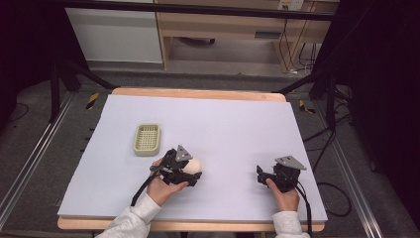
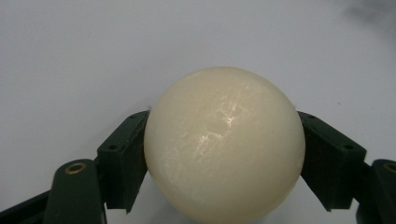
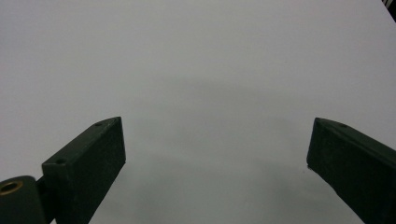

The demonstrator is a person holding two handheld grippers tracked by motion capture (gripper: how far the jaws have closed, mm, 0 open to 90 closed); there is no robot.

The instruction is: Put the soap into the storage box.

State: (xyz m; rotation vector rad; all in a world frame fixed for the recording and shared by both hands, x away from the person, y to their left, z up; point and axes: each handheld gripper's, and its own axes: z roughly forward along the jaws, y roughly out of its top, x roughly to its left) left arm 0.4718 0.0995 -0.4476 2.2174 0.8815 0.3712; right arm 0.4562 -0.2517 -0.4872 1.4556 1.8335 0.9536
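Gripping cream ball [image 2: 224, 144]; left claw [image 2: 224, 154]

A smooth, glossy, cream-coloured round ball [image 2: 224, 144] is sitting clamped between the two black jaws of the left tongs [image 2: 224, 158], each jaw pressing against one side of it. It is lying low over the pale lilac desk [image 1: 228, 129], near its front left part.

No readable text, labels or numbers.
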